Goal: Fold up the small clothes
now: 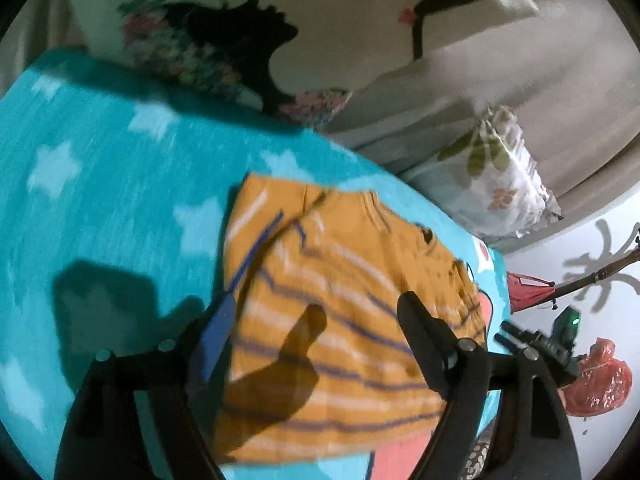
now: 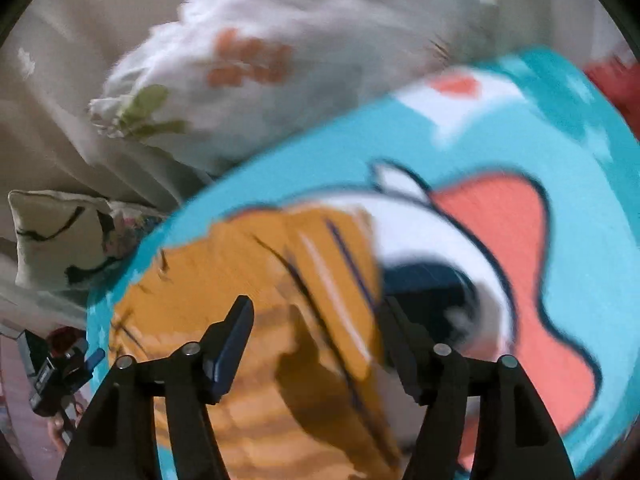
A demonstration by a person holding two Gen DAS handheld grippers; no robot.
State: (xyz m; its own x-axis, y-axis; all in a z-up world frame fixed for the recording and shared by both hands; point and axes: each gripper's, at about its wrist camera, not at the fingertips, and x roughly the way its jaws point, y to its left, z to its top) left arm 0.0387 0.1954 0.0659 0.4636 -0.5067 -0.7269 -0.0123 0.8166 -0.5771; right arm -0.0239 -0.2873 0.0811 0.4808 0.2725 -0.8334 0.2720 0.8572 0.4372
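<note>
Both tools are spread open and holding nothing; left tool [image 1: 316, 320] and right tool [image 2: 320, 332] hover over the orange striped shirt [image 1: 340, 312], which lies part-folded on the teal blanket [image 1: 100, 160]; I'd pinch an edge squarely before folding again. Left view shows stars on the blanket; right view shows its cartoon print [image 2: 500, 260].

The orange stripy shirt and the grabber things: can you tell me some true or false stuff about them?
1. The orange striped shirt lies on a blue star blanket. True.
2. The left gripper has the shirt clamped in its jaws. False: its jaws stand open above it.
3. The right gripper has open jaws. True.
4. The shirt has green dots. False: it has white and dark blue stripes.
5. A floral pillow sits beyond the blanket. True.
</note>
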